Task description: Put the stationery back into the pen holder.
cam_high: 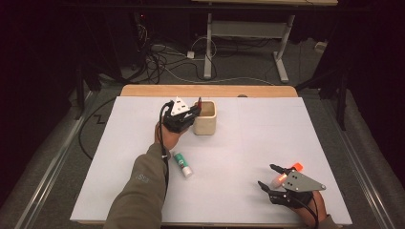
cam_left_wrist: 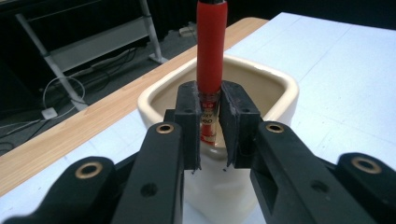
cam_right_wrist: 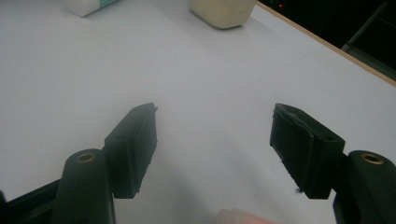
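Red pen held over the cup
The left gripper (cam_left_wrist: pixel 210 135) clamps a red pen (cam_left_wrist: pixel 211 51) above the cream cup (cam_left_wrist: pixel 280 93); the right gripper (cam_right_wrist: pixel 215 140) gapes empty near the table's (cam_high: pixel 248 143) right edge.

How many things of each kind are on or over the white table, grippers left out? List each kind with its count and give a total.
Red pen: 1
Cream cup: 1
Green-and-white tube: 1
Orange marker: 1
Total: 4
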`<state>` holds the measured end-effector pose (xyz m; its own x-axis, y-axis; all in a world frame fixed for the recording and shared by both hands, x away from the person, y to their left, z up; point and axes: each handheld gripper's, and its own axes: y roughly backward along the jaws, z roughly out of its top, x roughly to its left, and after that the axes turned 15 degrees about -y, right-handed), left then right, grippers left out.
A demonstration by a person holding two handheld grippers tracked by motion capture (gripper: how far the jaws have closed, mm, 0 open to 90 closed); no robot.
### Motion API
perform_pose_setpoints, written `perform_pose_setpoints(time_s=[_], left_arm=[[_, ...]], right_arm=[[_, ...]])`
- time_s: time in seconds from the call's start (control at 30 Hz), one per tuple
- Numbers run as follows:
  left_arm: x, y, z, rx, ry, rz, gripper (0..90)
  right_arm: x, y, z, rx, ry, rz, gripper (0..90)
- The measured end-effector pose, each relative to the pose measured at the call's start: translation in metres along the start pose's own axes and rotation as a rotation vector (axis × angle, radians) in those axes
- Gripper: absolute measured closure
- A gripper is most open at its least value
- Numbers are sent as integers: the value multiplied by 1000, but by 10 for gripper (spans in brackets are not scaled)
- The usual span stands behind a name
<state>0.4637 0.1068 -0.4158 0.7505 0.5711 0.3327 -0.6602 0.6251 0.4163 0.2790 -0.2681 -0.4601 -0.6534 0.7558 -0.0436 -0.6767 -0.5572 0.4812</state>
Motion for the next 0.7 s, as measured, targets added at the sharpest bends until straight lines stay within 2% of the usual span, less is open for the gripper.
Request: perform_pose_setpoints(time_s=[0.07, 0.33, 0.4, 0.53, 0.7], left_arm=[[0, 1, 0, 4, 1, 2, 744], [0, 8, 0, -1, -9, 1, 743], [-3, 11, 1, 22, -43, 2, 742], [-5, 19, 2, 31, -69, 0, 742], [-5, 29, -2, 13, -51, 1, 742]], right_arm=[[0, 0, 0, 0, 0, 0, 321], [0, 0, 0, 1, 1, 4, 321], [0, 0, 0, 1, 1, 4, 321], [1, -1, -1, 5, 2, 7, 321], [2, -1, 0, 5, 3, 5, 321]])
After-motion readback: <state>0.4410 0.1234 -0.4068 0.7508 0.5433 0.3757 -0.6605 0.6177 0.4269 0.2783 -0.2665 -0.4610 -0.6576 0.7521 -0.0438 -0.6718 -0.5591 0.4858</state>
